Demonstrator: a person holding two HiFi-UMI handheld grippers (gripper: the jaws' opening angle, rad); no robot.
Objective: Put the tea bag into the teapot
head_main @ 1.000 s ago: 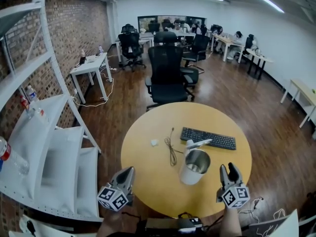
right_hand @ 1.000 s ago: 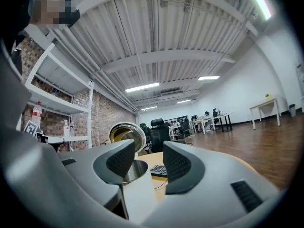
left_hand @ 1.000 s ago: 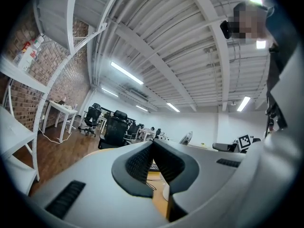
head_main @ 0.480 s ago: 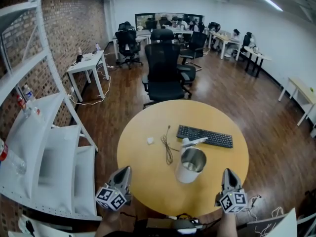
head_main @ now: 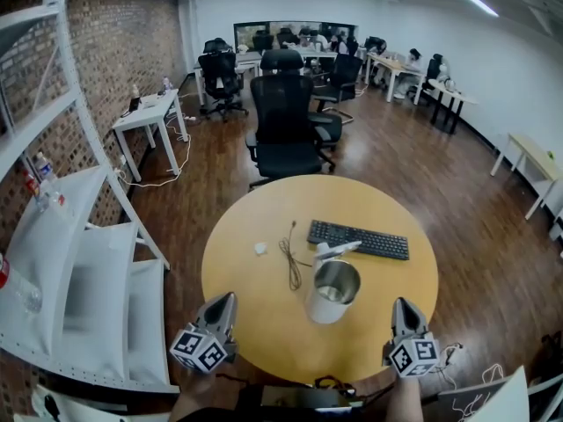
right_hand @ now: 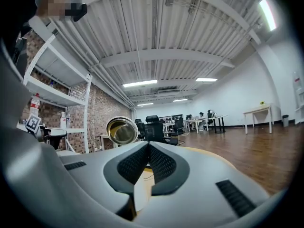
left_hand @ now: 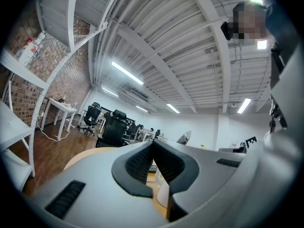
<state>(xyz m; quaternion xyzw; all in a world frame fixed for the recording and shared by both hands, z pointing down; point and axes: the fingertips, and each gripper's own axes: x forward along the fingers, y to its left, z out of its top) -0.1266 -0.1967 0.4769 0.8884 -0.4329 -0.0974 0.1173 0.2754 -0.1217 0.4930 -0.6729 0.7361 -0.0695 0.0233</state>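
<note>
A white teapot (head_main: 332,290) with a shiny metal opening stands on the round yellow table (head_main: 255,323), just this side of the keyboard. The small white tea bag (head_main: 260,248) lies on the table to the teapot's left, beyond a black cord. My left gripper (head_main: 227,300) hovers at the table's near left edge, shut and empty (left_hand: 152,143). At the near right edge my right gripper (head_main: 400,306) is also shut with nothing in it (right_hand: 148,145). The teapot's opening (right_hand: 122,130) shows left of the right gripper's jaws.
A black keyboard (head_main: 358,239) lies behind the teapot, and a black cord (head_main: 289,260) runs between tea bag and teapot. A black office chair (head_main: 283,130) stands beyond the table. White shelving (head_main: 88,262) lines the left wall.
The right gripper's jaws have closed from open to shut. Both grippers stay near the table's front edge, and the teapot and tea bag have not moved.
</note>
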